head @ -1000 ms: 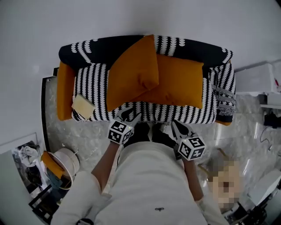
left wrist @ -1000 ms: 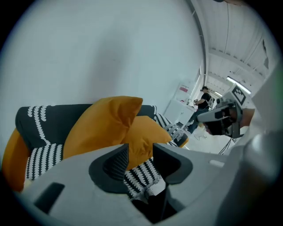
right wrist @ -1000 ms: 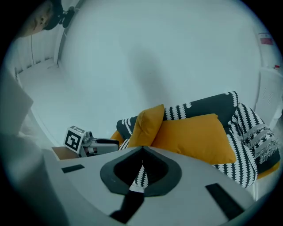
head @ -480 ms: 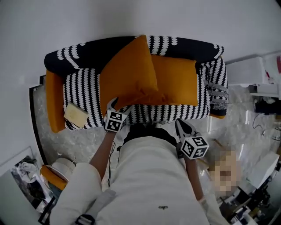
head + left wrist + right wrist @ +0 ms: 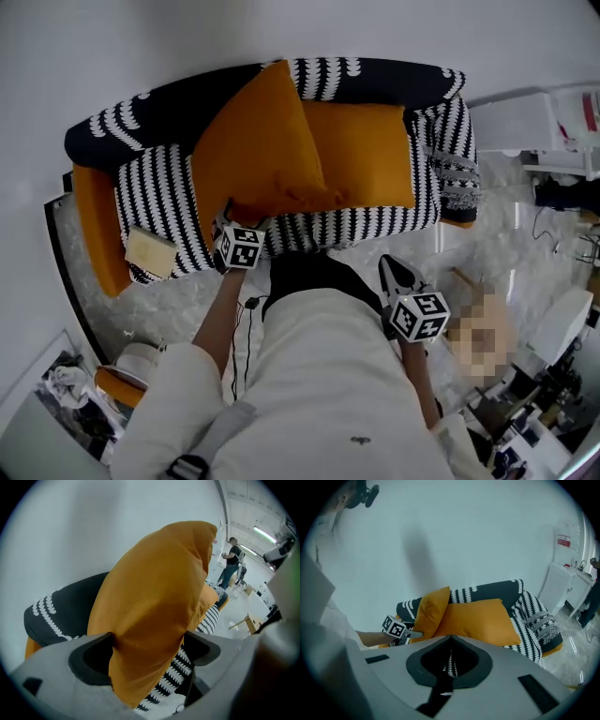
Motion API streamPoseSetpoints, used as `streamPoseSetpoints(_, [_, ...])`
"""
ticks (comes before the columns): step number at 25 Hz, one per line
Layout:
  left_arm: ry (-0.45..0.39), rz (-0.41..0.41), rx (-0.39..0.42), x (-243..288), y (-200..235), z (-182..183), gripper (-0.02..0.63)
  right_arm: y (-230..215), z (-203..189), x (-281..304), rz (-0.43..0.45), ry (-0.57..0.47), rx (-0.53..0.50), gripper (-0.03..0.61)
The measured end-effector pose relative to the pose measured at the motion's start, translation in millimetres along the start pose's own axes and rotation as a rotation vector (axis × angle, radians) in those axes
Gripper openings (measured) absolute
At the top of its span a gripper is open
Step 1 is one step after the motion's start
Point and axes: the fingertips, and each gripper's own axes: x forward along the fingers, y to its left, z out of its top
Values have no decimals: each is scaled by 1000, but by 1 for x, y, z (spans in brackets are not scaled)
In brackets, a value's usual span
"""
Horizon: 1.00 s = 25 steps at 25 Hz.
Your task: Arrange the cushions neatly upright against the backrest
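Two orange cushions lie on the black-and-white patterned sofa [image 5: 159, 183]. The left cushion [image 5: 258, 150] leans tilted against the backrest [image 5: 178, 108] and overlaps the right cushion [image 5: 361, 155], which lies flatter on the seat. My left gripper [image 5: 232, 208] is at the left cushion's lower corner. Its jaws have just been opening and stand wide, with the cushion's [image 5: 154, 597] edge between them. My right gripper [image 5: 386, 265] hangs shut in front of the sofa, apart from both cushions [image 5: 476, 620], with nothing in it.
A small beige pad [image 5: 150, 251] rests on the seat's left end. A striped throw [image 5: 457, 173] drapes over the right armrest. A white cabinet [image 5: 511, 122] stands to the right, a round basket [image 5: 131, 366] on the floor at lower left. A person [image 5: 230, 566] stands far off.
My left gripper has moved forward from the sofa's front edge up to the left cushion's lower corner, its jaws now around it. The right gripper has barely shifted.
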Motion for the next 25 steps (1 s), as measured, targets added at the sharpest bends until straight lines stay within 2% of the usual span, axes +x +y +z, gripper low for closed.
streamPoseSetpoints(3, [54,-27,38,10,-1,-1,466,-5,-2,-2,-20,-6,17,8])
streamPoseSetpoints(5, [63,-27,33,13,4,3,457,-9,-1,-4,-32,-15,35,8])
streamPoseSetpoints(10, [75,-53,-13,8,7,3,348,-14,-1,-7,-42,-39,67,8])
streamPoseSetpoints(17, [88,-87,-24,-6,16,9,236,-14,-10,-6,-11,-35,91,8])
streamPoseSetpoints(22, [61,-83,-108,-33,23,30,184,-11,-10,-5,14,-40,83,8])
streamPoseSetpoints(25, [14,-97,-149,-51,23,48,162,-8,-13,-6,25,-47,91,8])
